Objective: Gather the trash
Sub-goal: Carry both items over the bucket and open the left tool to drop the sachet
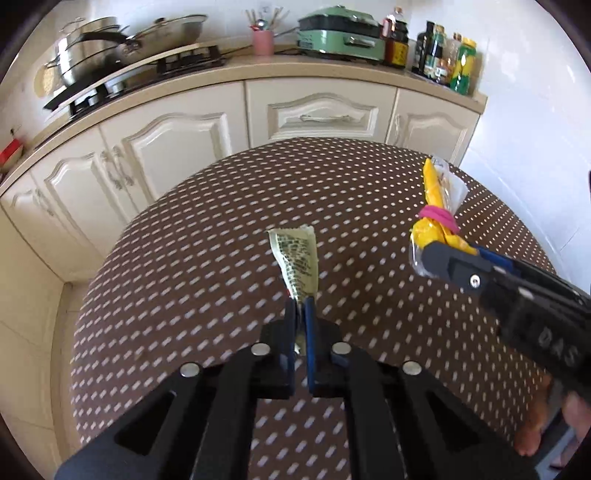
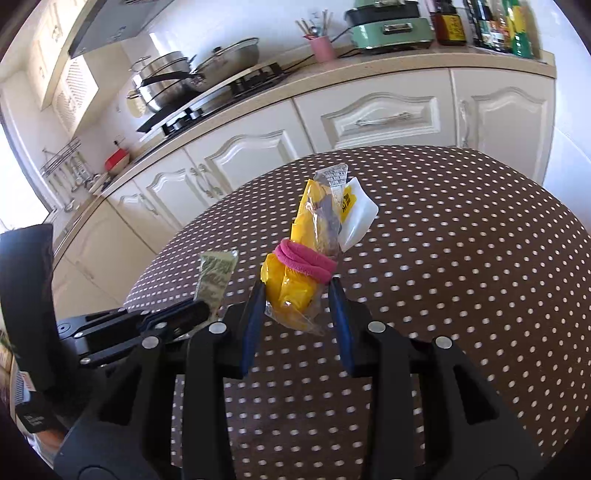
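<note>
My left gripper (image 1: 300, 301) is shut on the lower end of a small pale green printed sachet (image 1: 295, 258), which sticks up above the brown dotted table (image 1: 221, 221). In the right wrist view the same sachet (image 2: 214, 275) shows left of centre with the left gripper (image 2: 201, 308) pinching it. My right gripper (image 2: 297, 291) is shut on a bundle of yellow and clear wrappers (image 2: 317, 236) tied with a pink band (image 2: 304, 260). From the left wrist camera, that bundle (image 1: 437, 206) rises from the right gripper (image 1: 430, 253) at the right.
Cream cabinets (image 1: 177, 147) and a counter run behind the table, carrying stacked pans (image 1: 110, 48) on a stove, a pink utensil cup (image 1: 263, 41), a green appliance (image 1: 341, 33) and bottles (image 1: 443, 55). A person's bare foot (image 1: 532, 424) shows below the table edge.
</note>
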### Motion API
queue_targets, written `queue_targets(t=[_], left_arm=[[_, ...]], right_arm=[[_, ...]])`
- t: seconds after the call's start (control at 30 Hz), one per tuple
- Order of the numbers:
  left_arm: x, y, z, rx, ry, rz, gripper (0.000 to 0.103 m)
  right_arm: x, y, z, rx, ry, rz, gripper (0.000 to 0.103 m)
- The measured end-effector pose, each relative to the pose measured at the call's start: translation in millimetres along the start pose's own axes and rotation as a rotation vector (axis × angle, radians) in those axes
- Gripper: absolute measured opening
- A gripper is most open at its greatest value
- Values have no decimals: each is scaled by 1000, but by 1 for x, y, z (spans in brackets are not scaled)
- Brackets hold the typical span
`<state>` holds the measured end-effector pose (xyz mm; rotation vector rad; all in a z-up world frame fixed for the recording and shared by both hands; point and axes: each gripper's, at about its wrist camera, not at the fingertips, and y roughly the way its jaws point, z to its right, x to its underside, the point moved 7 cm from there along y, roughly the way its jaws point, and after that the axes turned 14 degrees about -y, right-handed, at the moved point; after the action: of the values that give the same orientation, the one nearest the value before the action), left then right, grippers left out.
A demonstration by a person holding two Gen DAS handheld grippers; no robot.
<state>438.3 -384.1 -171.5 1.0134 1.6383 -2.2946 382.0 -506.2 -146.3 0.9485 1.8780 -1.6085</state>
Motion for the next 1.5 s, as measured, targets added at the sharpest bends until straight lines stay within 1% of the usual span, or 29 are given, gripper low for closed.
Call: queue_targets(t=[0.1, 0.3, 0.47, 0.57, 0.63, 0.7, 0.8, 0.83, 0.87, 0.9, 1.0, 1.07, 1.17, 1.2, 1.33, 1.5], left_arm=[[10, -18, -18, 0, -16, 14, 4], [32, -64, -64, 46, -89, 54, 4], [58, -106, -112, 77, -149, 100, 4], [75, -131, -149, 72, -195, 131, 4], [85, -145, -175, 61, -229, 149, 4], [101, -162, -211, 37, -276, 168, 4], [131, -181, -263, -28, -339, 186, 4], [140, -185, -280, -47, -359, 188, 4], [156, -189, -305, -72, -393, 186, 4], [166, -190, -321, -89, -413, 181, 4], [201, -190, -372, -130, -492, 158, 4], [228, -184, -406, -154, -553, 136, 4], [260, -170, -442, -181, -620, 101, 4], [271, -164, -452, -187, -644, 85, 4], [309, -123, -486, -221, -718, -2, 4], [339, -66, -508, -205, -785, -96, 4]], right_arm=[[-1, -2, -22, -2, -57, -1, 34], [12, -10, -77, -54, -143, -16, 34], [25, -18, -144, -117, -214, -24, 34], [30, -21, -194, -167, -257, -16, 34], [34, -20, -232, -214, -288, -17, 35], [39, -16, -273, -260, -319, -21, 35], [50, -7, -323, -318, -353, -41, 34], [58, 0, -349, -349, -374, -56, 34], [62, 4, -363, -366, -385, -66, 34], [72, 11, -385, -393, -400, -82, 34], [104, 34, -435, -439, -438, -138, 34], [125, 52, -458, -456, -456, -182, 34], [164, 87, -488, -463, -486, -267, 35], [180, 103, -495, -462, -491, -308, 35], [225, 147, -506, -442, -508, -423, 34], [268, 194, -498, -407, -491, -549, 34]])
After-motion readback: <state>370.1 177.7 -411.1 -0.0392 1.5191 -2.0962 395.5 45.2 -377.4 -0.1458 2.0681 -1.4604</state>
